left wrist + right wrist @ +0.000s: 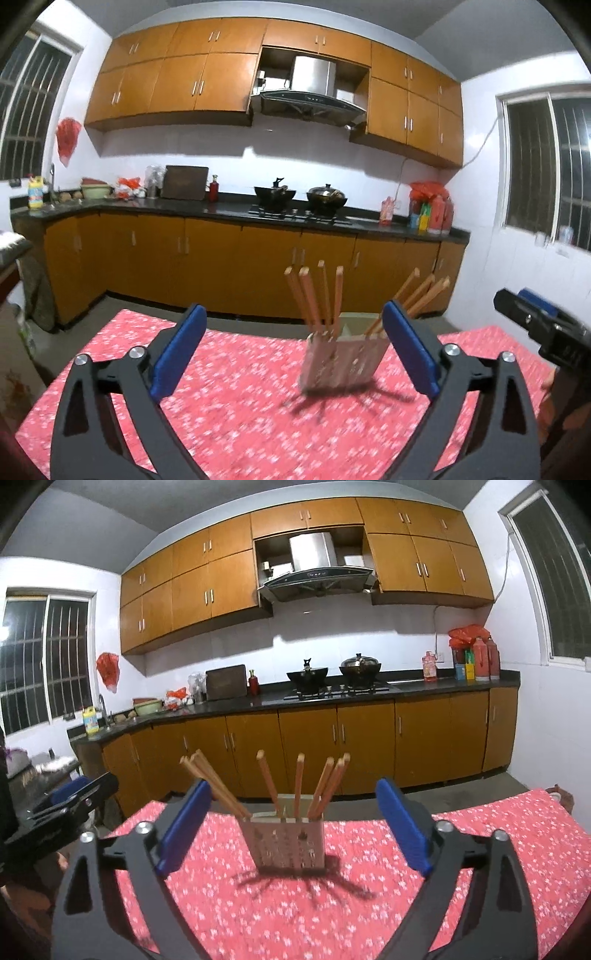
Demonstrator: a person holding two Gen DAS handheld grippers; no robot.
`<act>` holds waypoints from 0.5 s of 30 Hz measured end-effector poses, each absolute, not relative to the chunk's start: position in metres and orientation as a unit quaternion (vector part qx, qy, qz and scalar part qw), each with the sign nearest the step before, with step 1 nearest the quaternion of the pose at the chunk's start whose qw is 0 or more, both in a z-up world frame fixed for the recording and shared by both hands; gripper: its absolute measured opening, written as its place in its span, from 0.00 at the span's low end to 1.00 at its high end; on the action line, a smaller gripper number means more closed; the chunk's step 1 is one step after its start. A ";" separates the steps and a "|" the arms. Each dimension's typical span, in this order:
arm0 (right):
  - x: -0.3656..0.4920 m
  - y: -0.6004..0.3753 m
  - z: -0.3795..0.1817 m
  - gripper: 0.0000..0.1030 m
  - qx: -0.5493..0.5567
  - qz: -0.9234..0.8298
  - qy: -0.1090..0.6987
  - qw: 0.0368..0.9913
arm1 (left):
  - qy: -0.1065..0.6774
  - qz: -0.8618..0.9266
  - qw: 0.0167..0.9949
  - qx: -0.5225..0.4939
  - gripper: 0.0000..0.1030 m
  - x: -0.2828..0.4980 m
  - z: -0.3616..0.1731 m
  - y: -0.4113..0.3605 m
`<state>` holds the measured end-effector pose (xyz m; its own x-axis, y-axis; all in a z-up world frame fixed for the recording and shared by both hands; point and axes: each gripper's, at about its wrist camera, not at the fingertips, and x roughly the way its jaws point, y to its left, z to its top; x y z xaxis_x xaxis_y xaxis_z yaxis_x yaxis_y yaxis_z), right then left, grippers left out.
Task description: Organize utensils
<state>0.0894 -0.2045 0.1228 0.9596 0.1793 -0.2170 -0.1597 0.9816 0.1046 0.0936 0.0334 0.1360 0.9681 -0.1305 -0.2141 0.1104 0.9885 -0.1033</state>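
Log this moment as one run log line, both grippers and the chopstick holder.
left gripper: open, empty | right gripper: open, empty | chopsticks: standing in holder | holder: upright on red tablecloth

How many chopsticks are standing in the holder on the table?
8 chopsticks stand in the holder: in the right wrist view three lean left, two rise near the middle, three lean right. More may be hidden behind these.

Eight chopsticks [300,786], one holder [286,843]
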 end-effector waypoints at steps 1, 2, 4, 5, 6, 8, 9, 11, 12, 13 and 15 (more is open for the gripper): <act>0.086 -0.203 0.120 0.93 0.040 0.086 0.114 0.989 | 0.111 -0.055 0.992 -0.038 0.98 0.088 0.132 0.032; 0.081 -0.201 0.116 0.95 0.037 0.085 0.114 0.989 | 0.110 -0.052 0.992 -0.033 0.98 0.082 0.128 0.031; 0.070 -0.198 0.108 0.96 0.030 0.084 0.115 0.989 | 0.110 -0.048 0.992 -0.025 0.98 0.073 0.122 0.030; 0.066 -0.197 0.105 0.96 0.028 0.083 0.115 0.989 | 0.111 -0.045 0.993 -0.022 0.98 0.069 0.118 0.030; 0.061 -0.195 0.101 0.96 0.025 0.082 0.116 0.990 | 0.112 -0.042 0.993 -0.019 0.98 0.065 0.114 0.030; 0.052 -0.193 0.094 0.96 0.022 0.079 0.117 0.990 | 0.113 -0.034 0.993 -0.010 0.98 0.056 0.106 0.028; 0.047 -0.192 0.089 0.96 0.021 0.077 0.118 0.990 | 0.114 -0.029 0.993 -0.003 0.98 0.052 0.102 0.027; 0.042 -0.192 0.083 0.96 0.018 0.073 0.121 0.990 | 0.116 -0.026 0.993 0.005 0.98 0.047 0.096 0.026; 0.039 -0.191 0.079 0.96 0.016 0.072 0.124 0.990 | 0.118 -0.024 0.993 0.010 0.98 0.044 0.092 0.025; 0.037 -0.191 0.075 0.96 0.012 0.071 0.129 0.989 | 0.118 -0.024 0.993 0.011 0.98 0.042 0.089 0.026; 0.034 -0.190 0.066 0.96 0.007 0.070 0.142 0.987 | 0.119 -0.024 0.992 0.012 0.98 0.038 0.085 0.026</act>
<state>0.0342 -0.1905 0.0662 0.9503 0.1393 -0.2786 -0.1355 0.9902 0.0327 0.0377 0.0262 0.0854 0.9704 -0.0443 -0.2376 0.0503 0.9986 0.0191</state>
